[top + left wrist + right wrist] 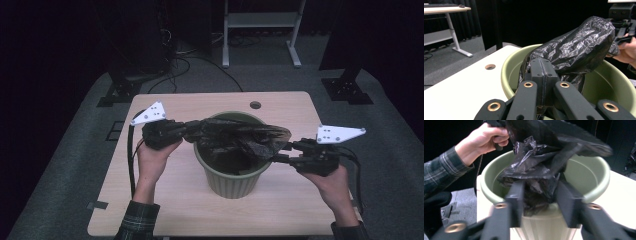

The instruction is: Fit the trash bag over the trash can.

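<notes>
We are putting a black plastic bag (pixel 240 136) into a green bin (pixel 231 181) that stands in the middle of the table (pixel 165 200). The bag has to be pulled wide so its edge can go over the rim, and that is why we hold it from two sides at once.

Our left gripper (pixel 192 130) is clenched tight on one end of the bag. In the left gripper view its two black jaws press flat together with the crinkly plastic (pixel 576 50) pinched between them, just over the near rim of the bin (pixel 506 75). We keep that end fixed so the bag cannot slide away.

Our right gripper (pixel 281 151) is at the other side of the bin. Its jaws stand apart. In the right gripper view the bag (pixel 536 167) hangs between the two jaws, but we do not see the pads squeezing it, so we think this side is let go, ready for a new bite on the edge.

The bag lies across the top of the bin, partly down inside it and partly lifted above it. It stretches from the left gripper to the right one. The left hand (pixel 484 141) holds its gripper up high, above the rim.
</notes>
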The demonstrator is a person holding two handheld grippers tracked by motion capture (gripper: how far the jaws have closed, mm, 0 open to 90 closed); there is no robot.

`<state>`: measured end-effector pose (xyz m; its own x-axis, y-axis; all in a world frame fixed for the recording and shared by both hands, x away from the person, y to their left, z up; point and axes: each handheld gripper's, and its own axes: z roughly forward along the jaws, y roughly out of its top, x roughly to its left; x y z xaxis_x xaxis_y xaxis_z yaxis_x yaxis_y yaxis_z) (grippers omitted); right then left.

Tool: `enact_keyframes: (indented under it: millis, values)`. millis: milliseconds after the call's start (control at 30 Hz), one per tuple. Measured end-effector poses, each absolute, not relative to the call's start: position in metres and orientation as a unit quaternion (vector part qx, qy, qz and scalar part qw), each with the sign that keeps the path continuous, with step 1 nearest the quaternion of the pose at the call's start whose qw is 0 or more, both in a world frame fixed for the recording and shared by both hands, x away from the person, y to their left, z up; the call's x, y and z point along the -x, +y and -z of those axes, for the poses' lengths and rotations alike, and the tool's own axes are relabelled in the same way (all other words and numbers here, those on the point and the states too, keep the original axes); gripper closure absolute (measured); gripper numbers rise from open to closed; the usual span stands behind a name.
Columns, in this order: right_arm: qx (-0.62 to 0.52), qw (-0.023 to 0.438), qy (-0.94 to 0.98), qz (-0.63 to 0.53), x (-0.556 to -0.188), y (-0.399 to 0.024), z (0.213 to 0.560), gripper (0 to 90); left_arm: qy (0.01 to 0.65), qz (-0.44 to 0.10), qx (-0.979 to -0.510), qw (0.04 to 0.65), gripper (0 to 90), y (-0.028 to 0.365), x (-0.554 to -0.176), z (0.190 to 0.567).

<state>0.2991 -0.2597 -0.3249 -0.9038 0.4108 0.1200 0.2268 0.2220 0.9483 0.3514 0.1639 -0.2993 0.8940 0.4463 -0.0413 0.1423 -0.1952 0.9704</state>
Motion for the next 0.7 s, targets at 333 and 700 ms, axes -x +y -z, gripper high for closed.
enact_keyframes:
  millis: [333,700]
  values:
    - [-0.225,0.120,0.782,-0.568,-0.302,-0.284,0.315,90.0,0.203,-0.118,-0.759,0.607,89.8,0.178,-0.349,0.306]
    - [-0.277,0.126,0.785,-0.540,-0.318,-0.317,0.328,81.9,0.229,-0.109,-0.759,0.600,89.8,0.187,-0.354,0.322]
